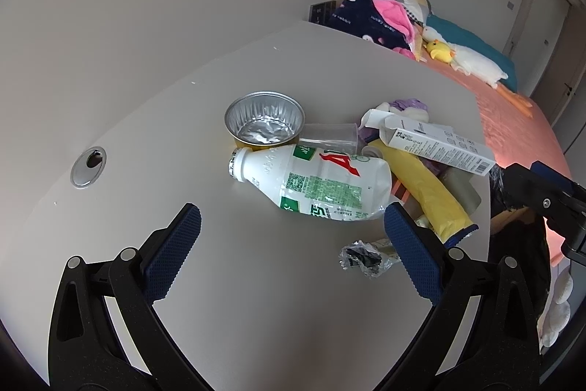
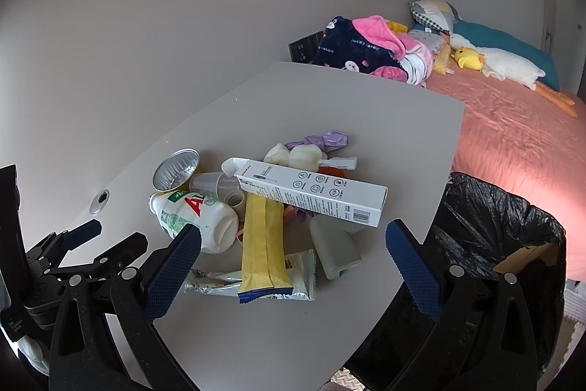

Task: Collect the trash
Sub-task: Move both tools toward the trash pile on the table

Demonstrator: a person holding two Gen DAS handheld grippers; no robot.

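A pile of trash lies on the grey table (image 1: 256, 299): a crushed white bottle (image 1: 315, 184) on its side, a foil cup (image 1: 264, 118), a clear plastic cup (image 1: 331, 138), a yellow wrapper (image 1: 425, 185), a white carton (image 1: 436, 141) and a crumpled foil scrap (image 1: 362, 257). My left gripper (image 1: 293, 226) is open, just short of the bottle. My right gripper (image 2: 293, 237) is open above the yellow wrapper (image 2: 262, 244) and a grey bottle (image 2: 335, 250), with the carton (image 2: 311, 191) beyond. The bin with a black bag (image 2: 494, 244) stands right of the table.
A cable hole (image 1: 89, 166) is in the table at the left. A wall runs behind the table. A bed with a pink cover (image 2: 512, 134), blankets and plush ducks (image 2: 505, 61) lies beyond. The left gripper shows in the right wrist view (image 2: 110, 240).
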